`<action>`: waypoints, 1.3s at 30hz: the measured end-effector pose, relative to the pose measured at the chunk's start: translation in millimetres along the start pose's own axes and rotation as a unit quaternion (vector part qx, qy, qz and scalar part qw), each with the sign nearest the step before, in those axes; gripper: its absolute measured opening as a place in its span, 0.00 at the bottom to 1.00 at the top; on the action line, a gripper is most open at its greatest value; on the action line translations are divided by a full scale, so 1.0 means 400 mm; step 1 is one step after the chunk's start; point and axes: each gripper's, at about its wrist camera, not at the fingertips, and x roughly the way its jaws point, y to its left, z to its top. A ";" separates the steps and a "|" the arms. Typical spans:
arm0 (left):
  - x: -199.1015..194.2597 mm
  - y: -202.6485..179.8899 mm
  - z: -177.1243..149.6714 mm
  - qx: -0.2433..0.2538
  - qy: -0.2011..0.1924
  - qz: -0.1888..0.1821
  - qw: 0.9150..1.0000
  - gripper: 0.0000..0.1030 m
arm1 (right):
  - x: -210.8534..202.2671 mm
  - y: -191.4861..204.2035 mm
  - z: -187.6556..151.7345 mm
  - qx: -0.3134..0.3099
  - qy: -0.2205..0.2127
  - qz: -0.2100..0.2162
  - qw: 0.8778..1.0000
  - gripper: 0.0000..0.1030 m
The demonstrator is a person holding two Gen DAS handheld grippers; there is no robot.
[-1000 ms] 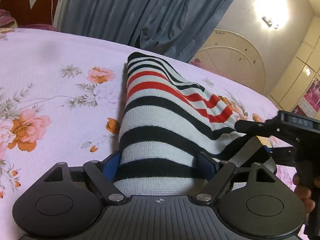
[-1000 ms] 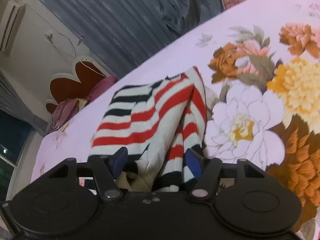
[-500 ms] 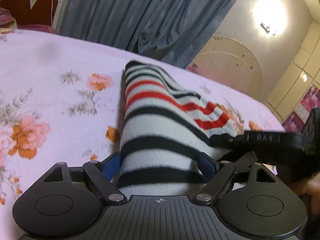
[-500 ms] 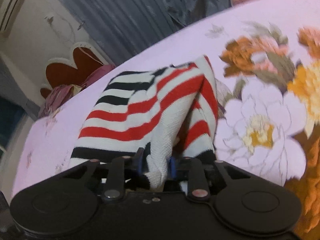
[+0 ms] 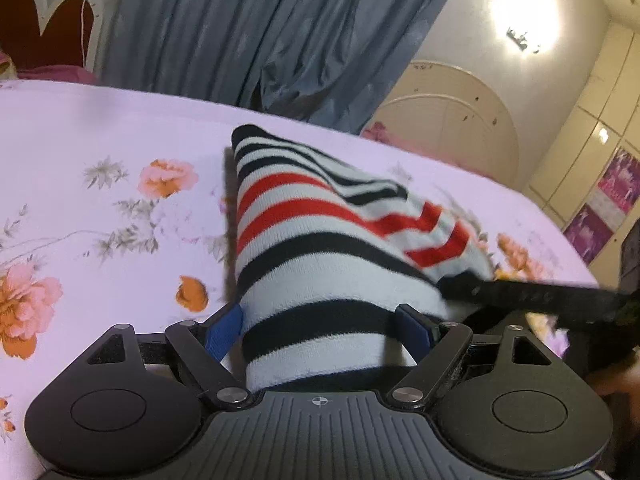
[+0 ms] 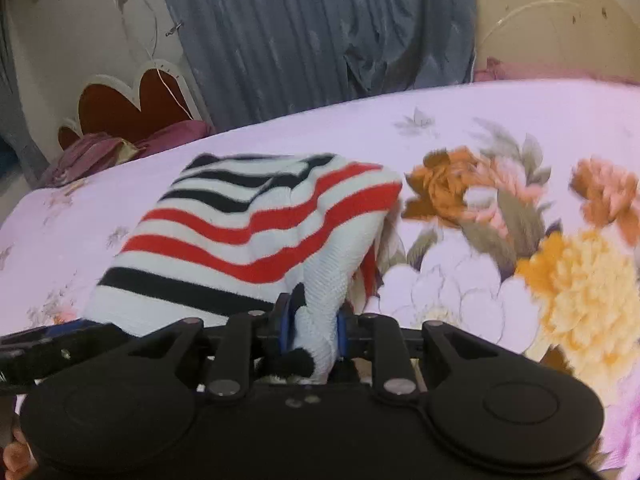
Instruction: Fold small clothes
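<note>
A small knit garment with black, red and white stripes [image 5: 320, 248] lies on the pink floral bedsheet [image 5: 100, 208] and is lifted at its near end. My left gripper [image 5: 320, 320] has its jaws wide apart with the garment's near edge lying between the blue pads [image 5: 222, 326], not pinched. My right gripper [image 6: 310, 328] is shut on a bunched corner of the same garment [image 6: 248, 224], pads pressed against the fabric. The right gripper's black finger [image 5: 520, 294] shows at the right of the left wrist view.
The bed carries large orange and white flower prints [image 6: 480, 216]. A heart-shaped headboard [image 6: 132, 104] with purple pillows [image 6: 96, 152] stands at the far end. Grey-blue curtains [image 5: 260, 28] hang behind the bed, and cream wardrobes [image 5: 580, 152] stand at the right.
My right gripper closed from open onto the garment's corner and lifted it. The garment now stretches between both grippers. My left gripper stayed wide open.
</note>
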 end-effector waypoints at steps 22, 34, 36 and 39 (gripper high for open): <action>0.011 0.016 -0.023 0.002 0.031 0.008 0.999 0.79 | -0.137 -0.076 -0.137 0.108 0.035 0.002 0.993 0.28; -0.035 -0.057 0.015 0.061 0.038 0.044 0.996 0.79 | -0.194 0.036 -0.047 0.008 -0.016 -0.009 1.000 0.26; -0.054 -0.075 0.034 0.073 0.026 0.037 0.996 0.79 | -0.188 0.046 -0.040 -0.007 -0.016 -0.012 1.000 0.26; -0.067 -0.101 0.071 0.083 0.012 0.029 0.996 0.79 | -0.178 0.053 -0.019 -0.019 -0.019 -0.008 1.000 0.25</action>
